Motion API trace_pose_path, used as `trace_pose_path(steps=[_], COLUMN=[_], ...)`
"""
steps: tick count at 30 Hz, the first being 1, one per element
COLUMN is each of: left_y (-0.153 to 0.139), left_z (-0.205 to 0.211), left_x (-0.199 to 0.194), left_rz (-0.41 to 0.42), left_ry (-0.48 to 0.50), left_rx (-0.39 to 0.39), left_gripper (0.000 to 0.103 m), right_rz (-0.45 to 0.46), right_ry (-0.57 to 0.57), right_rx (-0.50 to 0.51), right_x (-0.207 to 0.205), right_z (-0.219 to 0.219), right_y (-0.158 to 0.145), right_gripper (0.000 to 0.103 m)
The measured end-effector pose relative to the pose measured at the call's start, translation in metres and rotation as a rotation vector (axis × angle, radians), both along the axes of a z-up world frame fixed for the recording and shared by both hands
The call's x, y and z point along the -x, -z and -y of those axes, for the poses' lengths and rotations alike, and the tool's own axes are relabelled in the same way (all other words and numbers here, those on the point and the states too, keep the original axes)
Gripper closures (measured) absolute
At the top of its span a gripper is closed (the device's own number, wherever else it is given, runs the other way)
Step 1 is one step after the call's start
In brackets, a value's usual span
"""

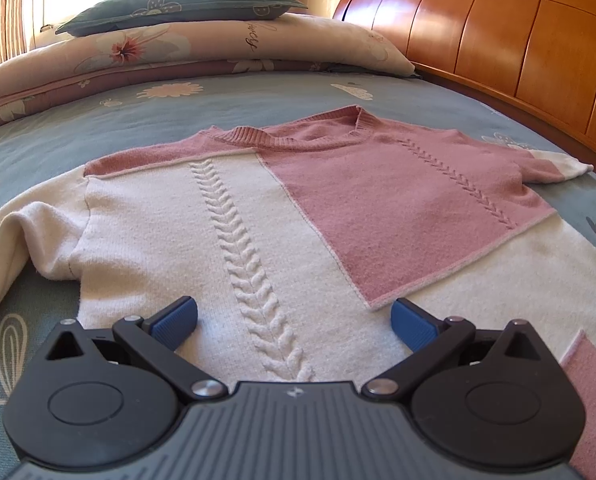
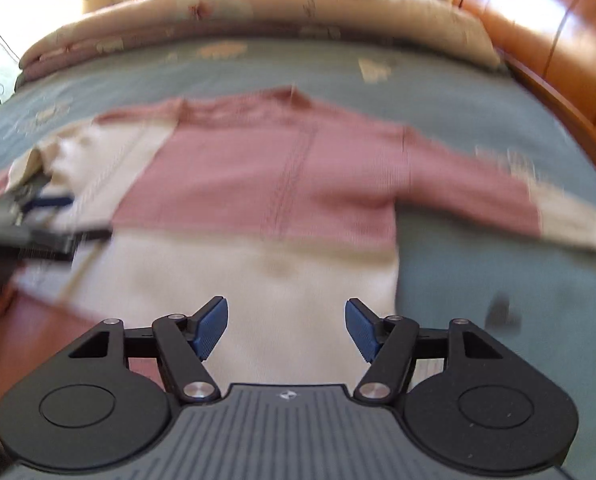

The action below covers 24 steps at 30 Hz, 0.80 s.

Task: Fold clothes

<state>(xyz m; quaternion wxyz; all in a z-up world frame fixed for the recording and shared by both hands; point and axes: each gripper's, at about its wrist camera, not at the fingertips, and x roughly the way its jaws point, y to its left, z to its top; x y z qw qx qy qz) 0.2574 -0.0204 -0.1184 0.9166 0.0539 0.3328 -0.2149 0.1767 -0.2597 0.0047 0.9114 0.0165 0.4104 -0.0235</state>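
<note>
Both of my claws stand with their blue pads apart and nothing between them: my left claw (image 1: 294,322) hovers over the near white part of the sweater, and my right claw (image 2: 286,328) hangs over its near white hem, in a blurred picture. Beneath everything lies the bed with a blue-grey floral bedspread (image 1: 234,108), its glossy orange wooden headboard (image 1: 498,36) running along the right. At the far end a long beige floral pillow (image 1: 202,46) bears a smaller dark teal cushion (image 1: 186,4). On the bedspread the pink and white cable-knit sweater (image 1: 258,208) lies flat, front up, its neckline far from me. One sleeve stretches out to the right toward the headboard; the other bunches at the left. My left claw also shows at the left edge of my right view, resting over the sweater.
</note>
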Motion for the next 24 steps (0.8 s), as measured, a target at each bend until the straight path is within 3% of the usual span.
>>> trace_pose_path(steps=[7, 14, 17, 21, 24], left_y=[0.001, 0.000, 0.001, 0.001, 0.000], left_z=[-0.001, -0.001, -0.001, -0.001, 0.000], left_x=[-0.002, -0.001, -0.001, -0.001, -0.001], left_rz=[-0.005, -0.006, -0.006, -0.005, -0.005], left_ry=[0.009, 0.010, 0.011, 0.011, 0.011], left_rx=[0.001, 0.004, 0.003, 0.000, -0.002], left_gripper=[0.001, 0.001, 0.001, 0.001, 0.001], right_rz=[-0.005, -0.067, -0.125, -0.063, -0.027], right_ry=[0.076, 0.124, 0.134, 0.102, 0.103], right_rx=[0.003, -0.102, -0.088, -0.038, -0.040], right_x=[-0.100, -0.144, -0.158, -0.174, -0.188], right_z=[0.034, 0.075, 0.083, 0.082, 0.083], right_y=[-0.002, 0.017, 0.040, 0.055, 0.061], right_gripper=[0.030, 0.027, 0.027, 0.025, 0.016])
